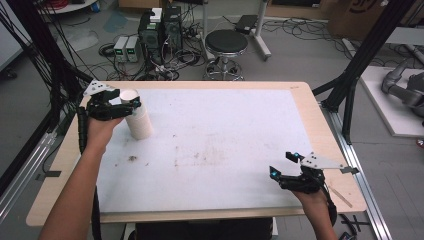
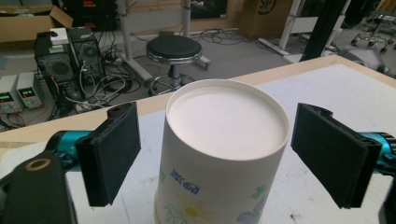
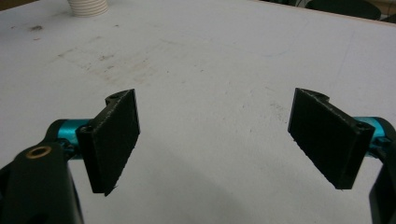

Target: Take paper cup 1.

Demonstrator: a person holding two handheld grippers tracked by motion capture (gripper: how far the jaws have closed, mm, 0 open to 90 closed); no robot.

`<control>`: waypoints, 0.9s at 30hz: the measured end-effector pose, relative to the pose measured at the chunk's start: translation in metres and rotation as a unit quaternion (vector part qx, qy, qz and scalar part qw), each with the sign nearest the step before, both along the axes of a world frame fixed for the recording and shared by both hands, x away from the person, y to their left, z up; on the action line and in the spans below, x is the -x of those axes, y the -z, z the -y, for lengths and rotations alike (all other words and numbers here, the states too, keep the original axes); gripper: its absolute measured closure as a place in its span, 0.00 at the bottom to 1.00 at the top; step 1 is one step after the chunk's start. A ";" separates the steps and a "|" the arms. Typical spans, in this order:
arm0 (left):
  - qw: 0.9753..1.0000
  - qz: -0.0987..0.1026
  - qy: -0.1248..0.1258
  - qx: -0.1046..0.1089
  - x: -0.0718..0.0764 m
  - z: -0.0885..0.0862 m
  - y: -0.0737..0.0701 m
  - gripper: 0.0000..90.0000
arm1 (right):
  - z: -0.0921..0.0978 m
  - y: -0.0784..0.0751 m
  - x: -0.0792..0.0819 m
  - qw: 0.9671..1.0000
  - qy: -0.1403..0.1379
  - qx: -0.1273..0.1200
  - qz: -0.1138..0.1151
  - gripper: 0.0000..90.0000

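A stack of upside-down white paper cups (image 1: pixel 138 119) stands at the far left of the white table mat (image 1: pixel 225 135). My left gripper (image 1: pixel 125 104) is open around the stack's top. In the left gripper view the top cup (image 2: pixel 224 154), printed with flowers, sits between the two black pads (image 2: pixel 112 158) with a gap on each side. My right gripper (image 1: pixel 282 163) is open over bare mat near the front right, with nothing between its jaws. From the right gripper (image 3: pixel 224 140), the ribbed rims of the cup stack (image 3: pixel 88 6) show far off at the top left.
The mat lies on a wooden table (image 1: pixel 310 115) and carries faint stains (image 1: pixel 132 158). Behind the table are a black stool (image 1: pixel 226 42), computer towers (image 1: pixel 160 30) and floor cables. Black frame posts (image 1: pixel 357 65) stand at the right and left sides.
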State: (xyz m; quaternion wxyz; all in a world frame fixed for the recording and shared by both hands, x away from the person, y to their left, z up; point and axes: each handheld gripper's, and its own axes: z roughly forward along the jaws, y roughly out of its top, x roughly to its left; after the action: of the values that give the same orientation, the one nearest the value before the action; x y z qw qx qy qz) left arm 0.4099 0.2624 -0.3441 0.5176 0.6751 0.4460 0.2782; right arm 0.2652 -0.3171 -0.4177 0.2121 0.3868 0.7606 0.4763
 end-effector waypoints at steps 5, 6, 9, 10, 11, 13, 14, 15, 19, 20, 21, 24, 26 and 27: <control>1.000 -0.003 0.006 0.005 -0.005 0.001 0.004 0.24 | 0.001 0.001 -0.001 1.000 0.000 0.002 0.003 0.19; 1.000 -0.003 0.007 0.007 -0.005 0.000 0.004 0.25 | 0.000 0.001 0.000 1.000 -0.001 -0.001 -0.001 0.19; 1.000 -0.002 0.008 0.011 -0.006 0.000 0.005 0.28 | 0.001 0.001 0.000 1.000 0.000 0.000 -0.004 0.19; 1.000 -0.002 0.009 0.010 -0.006 0.000 0.006 0.29 | 0.001 0.001 -0.001 1.000 -0.001 0.001 -0.002 0.19; 1.000 -0.001 0.011 0.010 -0.006 0.000 0.006 0.30 | 0.001 0.001 -0.001 1.000 0.000 0.001 -0.002 0.19; 1.000 0.003 0.017 0.009 -0.006 -0.001 0.005 0.34 | 0.001 0.001 0.000 1.000 0.001 0.000 -0.004 0.19; 1.000 0.005 0.018 0.008 -0.006 0.000 0.005 0.36 | 0.002 0.001 -0.001 1.000 0.001 0.001 -0.002 0.19; 1.000 0.006 0.020 0.007 -0.006 0.000 0.005 0.36 | 0.001 0.001 -0.001 1.000 0.000 0.001 -0.003 0.19; 1.000 0.007 0.021 0.005 -0.006 0.000 0.003 0.37 | 0.001 0.002 -0.001 1.000 -0.001 0.002 -0.003 0.19; 1.000 0.007 0.022 0.004 -0.006 -0.001 0.003 0.37 | 0.000 0.002 -0.001 1.000 -0.001 0.001 -0.003 0.19; 1.000 0.008 0.022 0.005 -0.006 -0.001 0.002 0.37 | 0.000 0.002 -0.001 1.000 -0.001 0.002 -0.001 0.19; 1.000 0.013 0.022 0.008 -0.005 -0.002 -0.002 0.37 | 0.000 0.002 -0.001 1.000 -0.001 0.001 -0.003 0.19; 1.000 0.015 0.022 0.007 -0.005 -0.002 -0.005 0.37 | 0.000 0.002 -0.001 1.000 -0.002 0.001 -0.004 0.19; 1.000 0.016 0.022 0.009 -0.005 -0.003 -0.007 0.37 | 0.000 0.002 -0.001 1.000 -0.002 0.001 -0.004 0.19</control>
State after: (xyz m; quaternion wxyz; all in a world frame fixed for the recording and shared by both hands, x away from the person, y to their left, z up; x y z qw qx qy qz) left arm 0.4150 0.2651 -0.3370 0.5368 0.6755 0.4254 0.2730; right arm 0.2664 -0.3175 -0.4197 0.2090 0.3865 0.7629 0.4743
